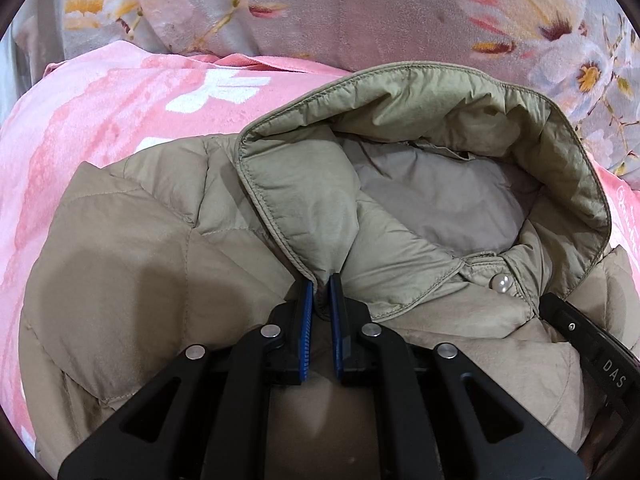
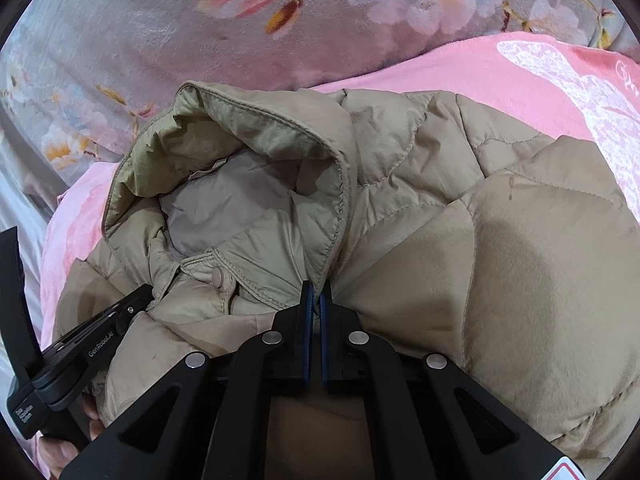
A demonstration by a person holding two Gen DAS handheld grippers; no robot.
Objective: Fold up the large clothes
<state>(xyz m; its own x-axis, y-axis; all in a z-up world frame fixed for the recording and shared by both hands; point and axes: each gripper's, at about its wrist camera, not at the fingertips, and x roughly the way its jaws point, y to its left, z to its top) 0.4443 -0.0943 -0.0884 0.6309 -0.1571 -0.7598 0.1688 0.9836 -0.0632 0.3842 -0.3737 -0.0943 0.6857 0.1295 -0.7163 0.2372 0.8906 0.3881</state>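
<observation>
1. A tan quilted jacket (image 1: 132, 248) lies on a pink blanket (image 1: 100, 120) spread over the bed, filling the centre and lower part of both wrist views; a grey floral cover (image 1: 360, 8) runs along the top of the frame.
2. The left tool (image 1: 321, 284) is clamped on the jacket fabric at the lower corner of the collar (image 1: 400, 108), at lower centre.
3. The right tool (image 2: 317, 294) is likewise pinched shut on fabric at the opposite collar corner.
4. The collar stands open and puffed, and a snap button (image 1: 502, 282) shows at the neck.
5. Progress looks partial: the upper jacket lies bunched under the tools, and whether the sleeves are tucked cannot be told.
6. Still to do, I judge: lay the collar flat and finish the folds.
</observation>
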